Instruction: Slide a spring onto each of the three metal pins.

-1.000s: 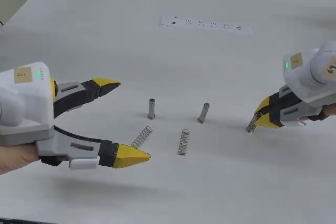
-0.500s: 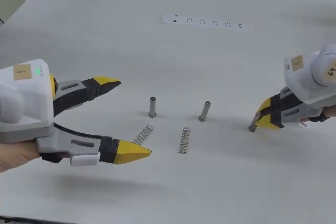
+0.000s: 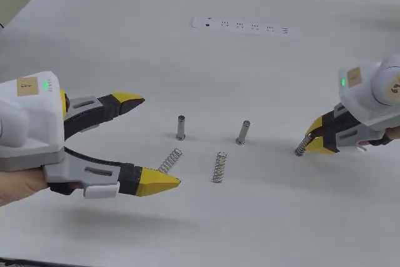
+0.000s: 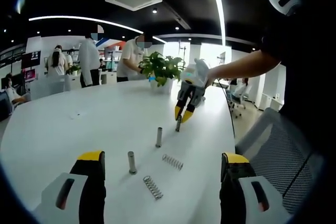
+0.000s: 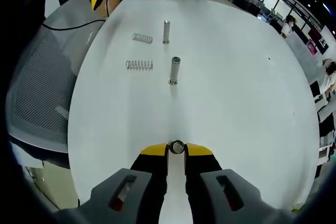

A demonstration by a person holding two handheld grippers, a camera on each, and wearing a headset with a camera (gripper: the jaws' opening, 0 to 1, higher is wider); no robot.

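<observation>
Two metal pins stand upright mid-table, one on the left (image 3: 180, 127) and one on the right (image 3: 242, 133). In front of them lie two loose springs, one (image 3: 169, 161) slanted and one (image 3: 219, 167) nearly straight. My left gripper (image 3: 147, 141) is open wide, to the left of the slanted spring, with nothing between its fingers. My right gripper (image 3: 314, 140) is far right, shut on a third spring (image 3: 302, 146) whose lower end touches the table. In the right gripper view a round end (image 5: 177, 147) shows between the tips; I cannot tell whether a pin is inside.
A white power strip (image 3: 245, 27) lies at the back of the white table (image 3: 262, 217). A mesh chair (image 4: 278, 145) stands beside the table edge. Far off are a potted plant (image 4: 160, 69) and several people.
Hardly anything differs. The right gripper stays low on the table with the spring in it, shifted slightly right. The left gripper stays open in place.
</observation>
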